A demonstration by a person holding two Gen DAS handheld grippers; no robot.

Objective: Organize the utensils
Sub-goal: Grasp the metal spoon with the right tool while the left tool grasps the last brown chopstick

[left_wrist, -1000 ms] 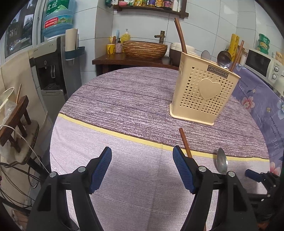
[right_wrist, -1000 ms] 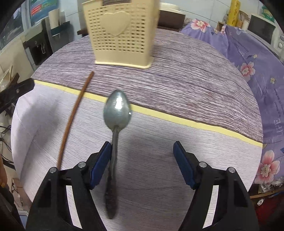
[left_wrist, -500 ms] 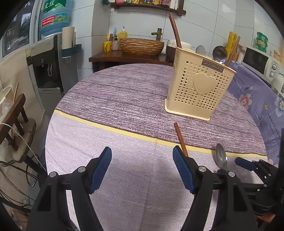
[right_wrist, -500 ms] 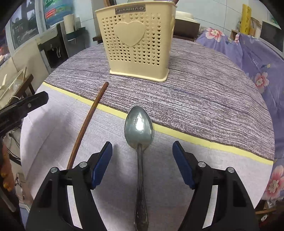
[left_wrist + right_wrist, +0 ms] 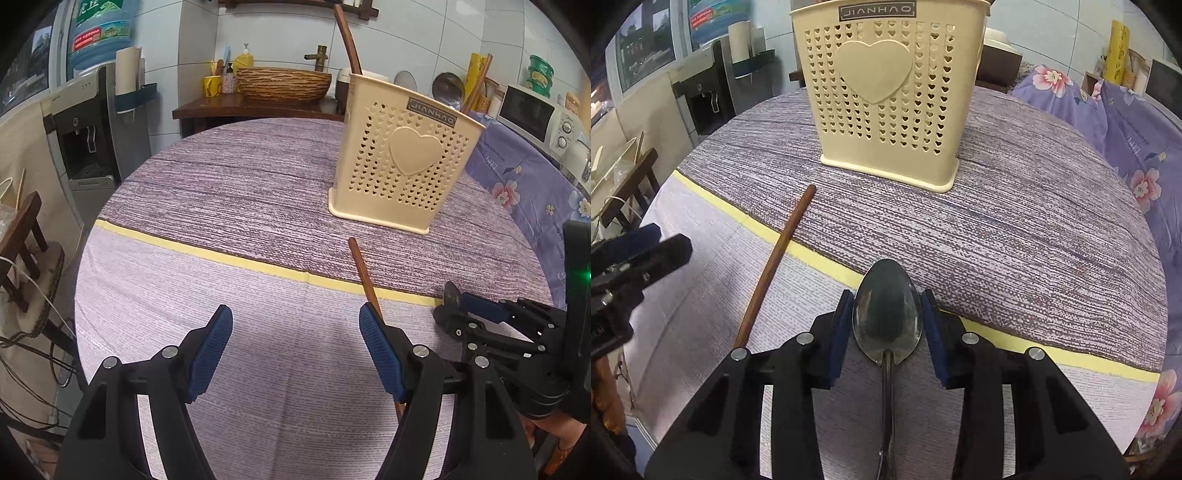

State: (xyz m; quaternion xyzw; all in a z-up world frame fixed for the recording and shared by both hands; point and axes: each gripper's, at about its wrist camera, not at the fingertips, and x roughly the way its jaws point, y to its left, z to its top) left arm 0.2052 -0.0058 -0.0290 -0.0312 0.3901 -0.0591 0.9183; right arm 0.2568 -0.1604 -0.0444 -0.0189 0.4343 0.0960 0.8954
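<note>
Your right gripper (image 5: 886, 325) is closing: its blue fingers (image 5: 839, 332) flank the bowl of the metal spoon (image 5: 886, 317), pads just beside its edges; whether they touch it cannot be told. The spoon's handle runs back under the gripper, lying on the surface (image 5: 1034, 229). Your left gripper (image 5: 295, 347) has its fingers wide, nothing between them. The wooden chopstick (image 5: 364, 275) lies just beside its right finger (image 5: 380, 350). Beyond stands the cream utensil holder (image 5: 886, 92), upright.
</note>
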